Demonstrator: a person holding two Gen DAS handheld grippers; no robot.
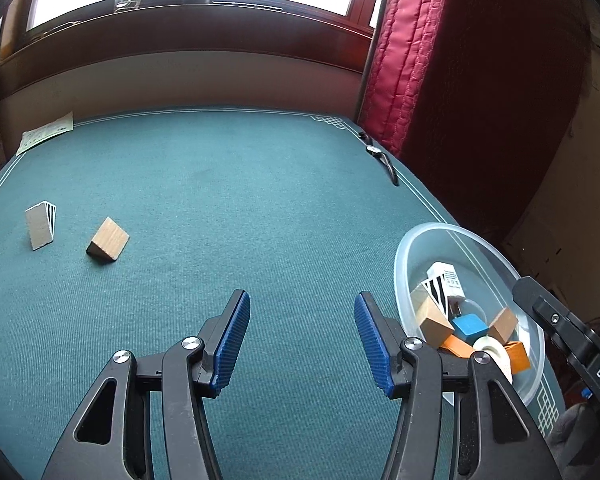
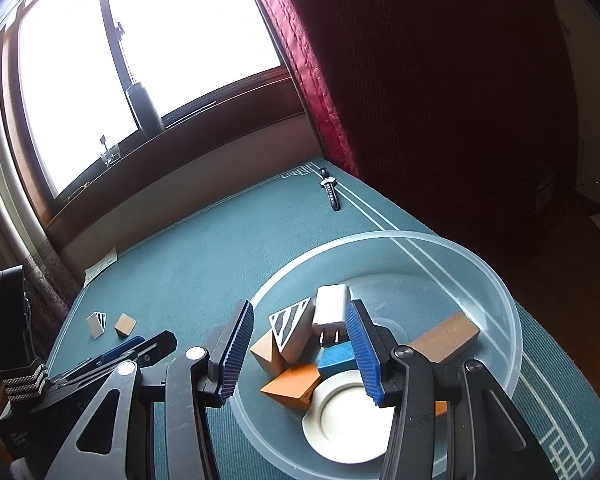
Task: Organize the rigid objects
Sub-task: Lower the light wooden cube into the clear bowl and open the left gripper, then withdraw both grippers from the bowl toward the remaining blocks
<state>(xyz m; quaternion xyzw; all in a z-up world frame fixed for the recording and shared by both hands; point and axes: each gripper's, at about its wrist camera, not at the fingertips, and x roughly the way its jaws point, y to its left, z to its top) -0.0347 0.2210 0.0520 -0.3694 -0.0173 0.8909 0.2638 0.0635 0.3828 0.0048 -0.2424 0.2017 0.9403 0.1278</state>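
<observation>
bowl (image 2: 496, 280) holding blocks, grippers empty

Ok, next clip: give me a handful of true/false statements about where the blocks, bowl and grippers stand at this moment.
1. The clear bowl already holds several objects, including a white charger. True.
2. Both wooden wedges on the mat, the striped wedge and the plain wedge, lie inside the bowl. False: they lie out on the green mat, far from the bowl.
3. The left gripper holds nothing between its fingers. True.
4. The right gripper hangs over the bowl. True.
5. The wristwatch sits in the bowl. False: it lies on the mat near the far corner, by the red curtain.
</observation>
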